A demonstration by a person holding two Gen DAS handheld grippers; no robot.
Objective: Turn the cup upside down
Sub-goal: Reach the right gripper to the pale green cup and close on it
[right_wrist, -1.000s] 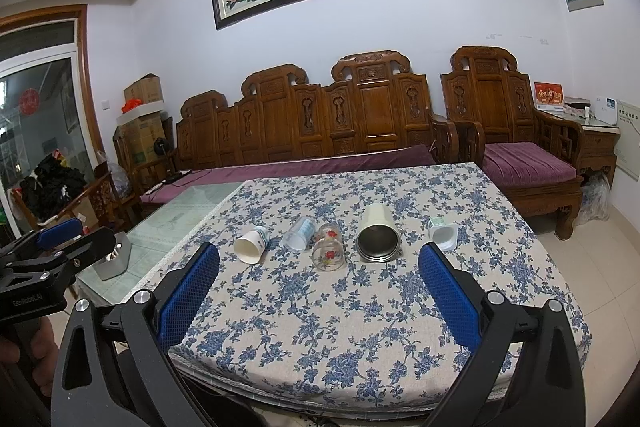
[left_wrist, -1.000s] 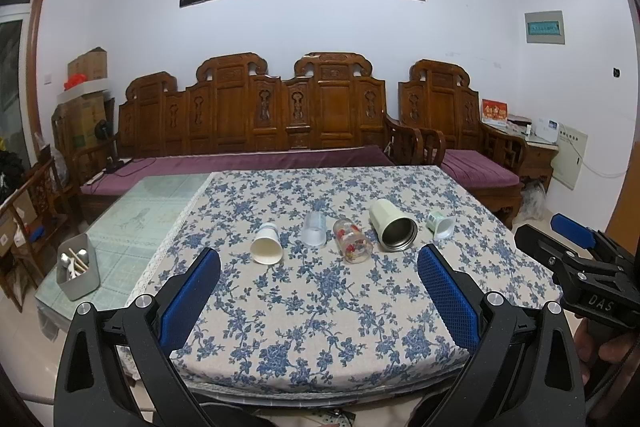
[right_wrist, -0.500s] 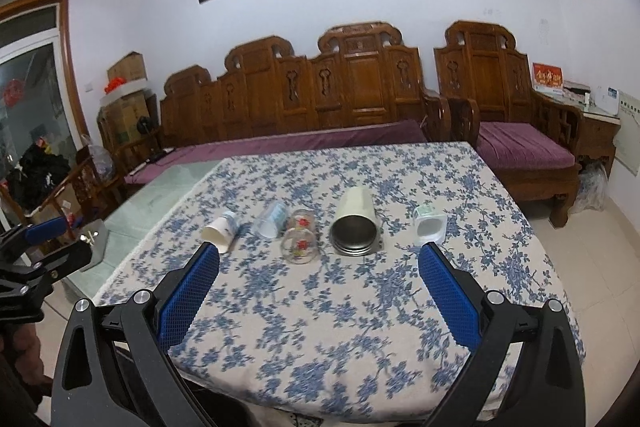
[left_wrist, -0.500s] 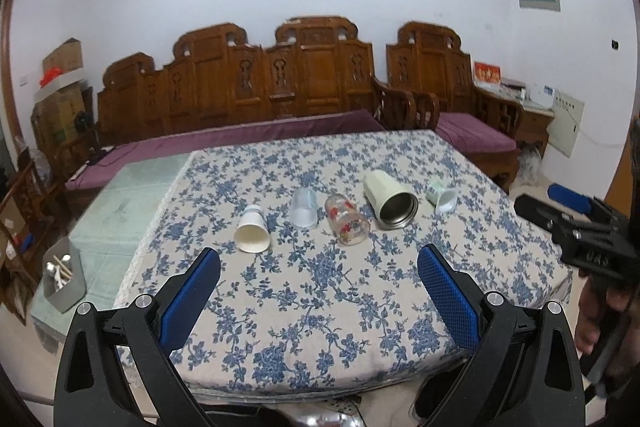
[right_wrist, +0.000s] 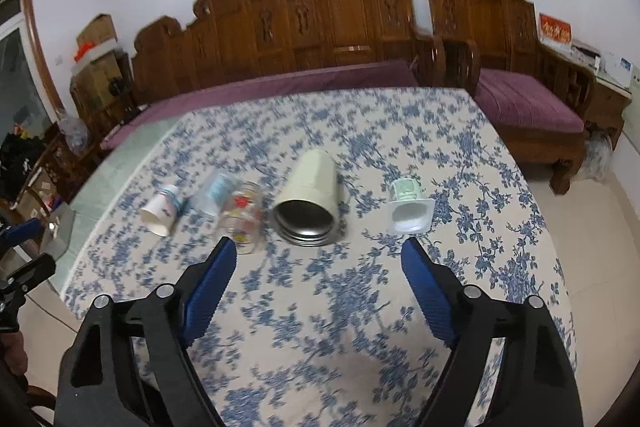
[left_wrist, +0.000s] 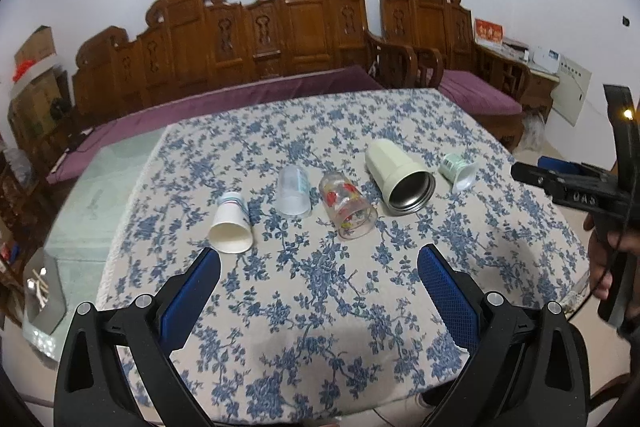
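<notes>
Several cups lie on their sides in a row on the floral tablecloth (left_wrist: 320, 291): a white paper cup (left_wrist: 231, 223), a clear plastic cup (left_wrist: 294, 190), a printed glass (left_wrist: 348, 205), a cream metal-lined tumbler (left_wrist: 398, 175) and a small green-labelled pot (left_wrist: 458, 171). My left gripper (left_wrist: 319, 263) is open and empty, just short of the row. My right gripper (right_wrist: 319, 255) is open and empty, in front of the tumbler (right_wrist: 310, 193), with the pot (right_wrist: 409, 205) and the paper cup (right_wrist: 162, 209) to either side.
A carved wooden bench (left_wrist: 288, 35) with purple cushions stands behind the table. A grey holder (left_wrist: 42, 287) sits on the glass table part at the left. The right gripper shows at the right edge of the left wrist view (left_wrist: 576, 191).
Both grippers have moved forward and down toward the row of cups, which now looks larger and nearer. The cups have not moved. Both grippers stay open.
</notes>
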